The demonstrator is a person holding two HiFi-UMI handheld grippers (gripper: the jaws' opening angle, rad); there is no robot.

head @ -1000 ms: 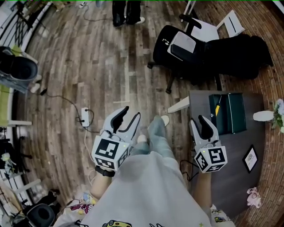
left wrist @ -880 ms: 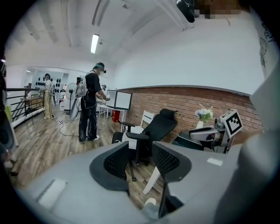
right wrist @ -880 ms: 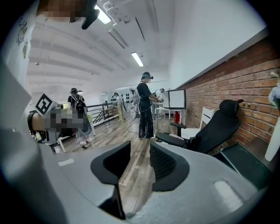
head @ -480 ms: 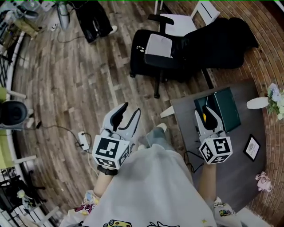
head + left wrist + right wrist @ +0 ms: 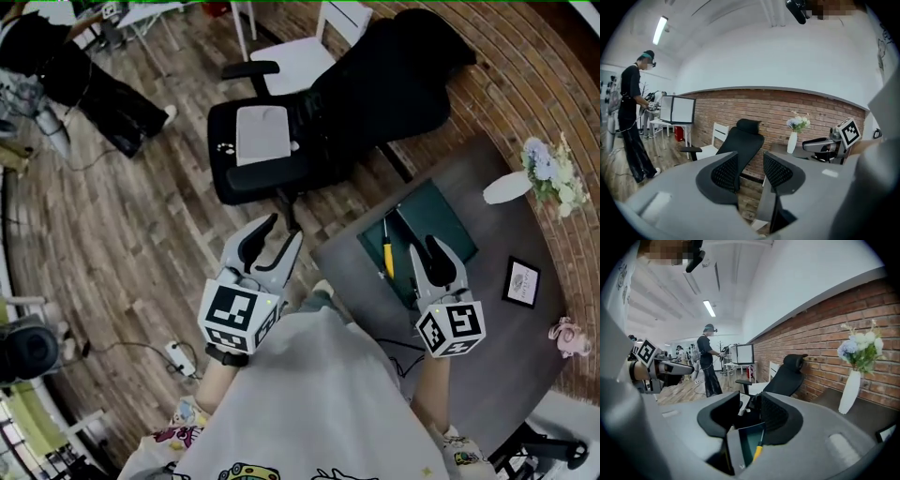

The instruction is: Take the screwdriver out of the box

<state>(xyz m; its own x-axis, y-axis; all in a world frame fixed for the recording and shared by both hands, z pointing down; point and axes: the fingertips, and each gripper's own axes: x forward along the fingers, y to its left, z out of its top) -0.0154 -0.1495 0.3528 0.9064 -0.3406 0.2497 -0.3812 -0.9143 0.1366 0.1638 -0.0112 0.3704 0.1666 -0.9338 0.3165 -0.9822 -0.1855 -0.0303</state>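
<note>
A dark green open box (image 5: 441,217) lies on a grey table (image 5: 506,366) at the right of the head view. In it lies a screwdriver (image 5: 386,253) with a yellow handle and a thin shaft. My right gripper (image 5: 428,255) hovers open over the box's near edge, a little right of the screwdriver. In the right gripper view the box (image 5: 749,441) and the yellow handle (image 5: 757,453) show low between the jaws. My left gripper (image 5: 270,242) is open and empty over the floor, left of the table, and its own view shows my left gripper (image 5: 750,171) facing a brick wall.
A black office chair (image 5: 272,150) draped with a dark coat stands just beyond the table. A white vase of flowers (image 5: 525,178), a small framed picture (image 5: 521,281) and a pink object (image 5: 568,336) sit on the table. A person (image 5: 633,126) stands across the room.
The view has swung right, so the table and box have come closer and lie under my right gripper. Both grippers stay open.
</note>
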